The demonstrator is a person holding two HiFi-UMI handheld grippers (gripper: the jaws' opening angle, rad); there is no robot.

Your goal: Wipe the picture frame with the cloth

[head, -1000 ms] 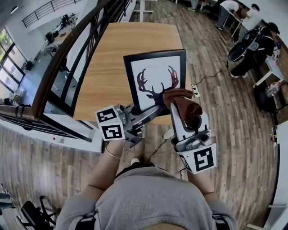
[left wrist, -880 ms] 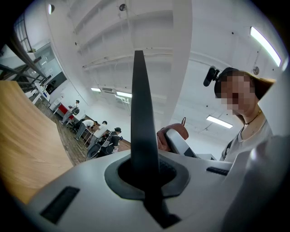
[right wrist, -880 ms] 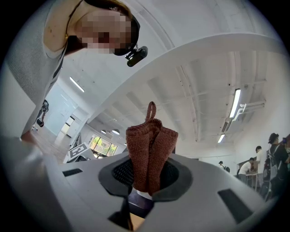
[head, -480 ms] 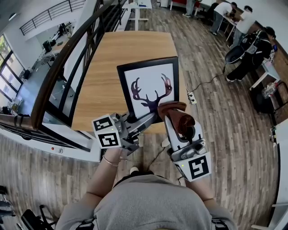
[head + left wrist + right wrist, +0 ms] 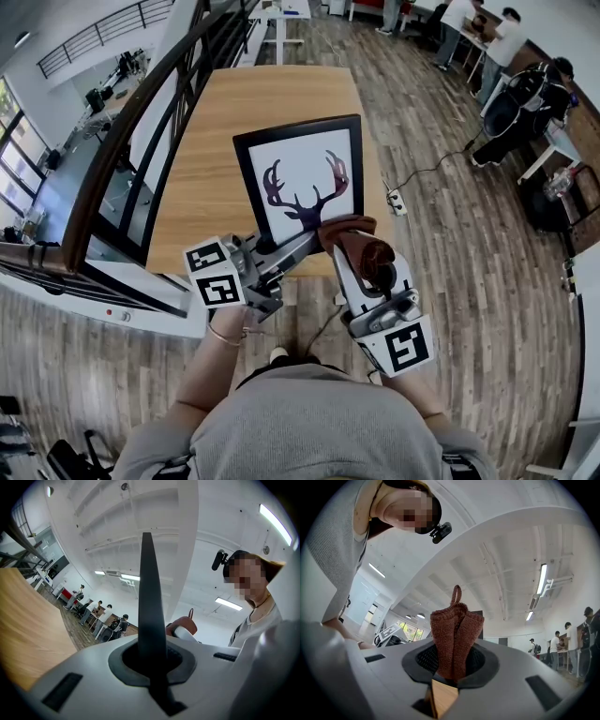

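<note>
The picture frame [image 5: 298,178], black with a white mat and a dark antler print, is held tilted above the wooden table [image 5: 225,112]. My left gripper [image 5: 305,242] is shut on its lower edge; in the left gripper view that edge shows as a thin black frame [image 5: 148,597] rising from the left gripper [image 5: 151,660]. My right gripper [image 5: 345,236] is shut on a bunched brown knitted cloth [image 5: 364,247], which lies against the frame's lower right corner. In the right gripper view the cloth [image 5: 456,639] stands up out of the right gripper [image 5: 451,667].
A dark glass railing [image 5: 141,122] runs along the table's left side. A power strip [image 5: 394,200] with its cable lies on the wood floor to the right. Several people and a black bag [image 5: 511,98] are at the far right.
The frame and both grippers sit a little further left in the head view than a second ago. Both grips look unchanged, and the cloth stays at the frame's lower right corner.
</note>
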